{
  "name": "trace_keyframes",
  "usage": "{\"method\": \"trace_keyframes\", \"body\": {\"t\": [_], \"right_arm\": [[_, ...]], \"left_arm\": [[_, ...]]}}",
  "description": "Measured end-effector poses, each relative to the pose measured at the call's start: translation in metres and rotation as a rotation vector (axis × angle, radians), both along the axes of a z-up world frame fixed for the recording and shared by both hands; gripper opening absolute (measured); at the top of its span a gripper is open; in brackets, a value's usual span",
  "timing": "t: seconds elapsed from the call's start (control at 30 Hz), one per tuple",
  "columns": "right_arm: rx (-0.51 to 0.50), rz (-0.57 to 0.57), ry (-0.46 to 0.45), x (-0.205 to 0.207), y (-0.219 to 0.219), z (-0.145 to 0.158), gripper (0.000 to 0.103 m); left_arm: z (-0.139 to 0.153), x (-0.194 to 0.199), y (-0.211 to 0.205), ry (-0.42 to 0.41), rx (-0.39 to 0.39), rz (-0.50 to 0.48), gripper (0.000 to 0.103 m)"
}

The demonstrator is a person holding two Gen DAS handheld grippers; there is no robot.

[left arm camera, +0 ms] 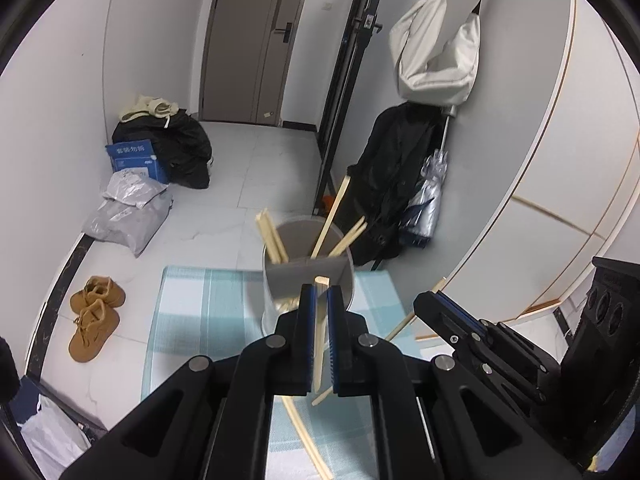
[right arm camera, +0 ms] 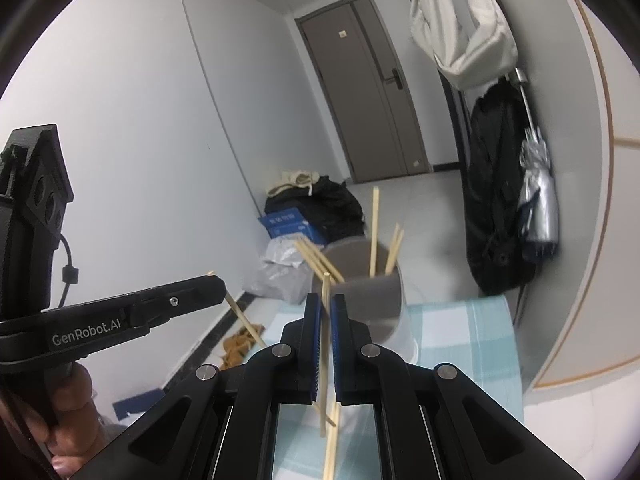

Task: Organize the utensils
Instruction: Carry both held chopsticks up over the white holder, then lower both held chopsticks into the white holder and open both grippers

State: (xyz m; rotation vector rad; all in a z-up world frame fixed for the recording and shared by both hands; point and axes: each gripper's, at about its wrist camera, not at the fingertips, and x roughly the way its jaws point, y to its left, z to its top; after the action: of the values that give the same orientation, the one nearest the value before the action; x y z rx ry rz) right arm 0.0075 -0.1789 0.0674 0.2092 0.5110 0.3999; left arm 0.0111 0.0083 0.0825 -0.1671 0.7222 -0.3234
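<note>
My left gripper (left arm camera: pixel 320 292) is shut on one wooden chopstick (left arm camera: pixel 319 344), held above the table, just in front of the holder. The round pale utensil holder (left arm camera: pixel 270 300) with a grey divider has several chopsticks (left arm camera: pixel 272 240) leaning in it. My right gripper (right arm camera: pixel 326 300) is shut on another chopstick (right arm camera: pixel 324 364), also raised, in front of the holder (right arm camera: pixel 405 330). In each wrist view the other gripper shows from the side: the right gripper (left arm camera: pixel 422 302) and the left gripper (right arm camera: pixel 221 283), each pinching its stick. A loose chopstick (left arm camera: pixel 306 438) lies on the cloth below.
A blue-checked cloth (left arm camera: pixel 192 304) covers the round table. The floor beyond holds brown shoes (left arm camera: pixel 94 316), grey parcels (left arm camera: pixel 128 212), a blue box (left arm camera: pixel 134 160) and black bags (left arm camera: pixel 180 148). A coat rack with a dark coat (left arm camera: pixel 394 176) and white bag (left arm camera: pixel 438 52) stands at the right.
</note>
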Motion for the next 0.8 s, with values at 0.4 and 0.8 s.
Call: {"method": "trace_keyframes", "body": {"t": [0.4, 0.8], "right_arm": [[-0.023, 0.003, -0.117, 0.046, -0.005, 0.071, 0.004], [-0.04, -0.043, -0.172, 0.116, -0.007, 0.085, 0.004]], "left_arm": [[0.064, 0.039, -0.002, -0.019, -0.007, -0.015, 0.002], [0.058, 0.099, 0.001, -0.036, 0.028, 0.046, 0.002]]}}
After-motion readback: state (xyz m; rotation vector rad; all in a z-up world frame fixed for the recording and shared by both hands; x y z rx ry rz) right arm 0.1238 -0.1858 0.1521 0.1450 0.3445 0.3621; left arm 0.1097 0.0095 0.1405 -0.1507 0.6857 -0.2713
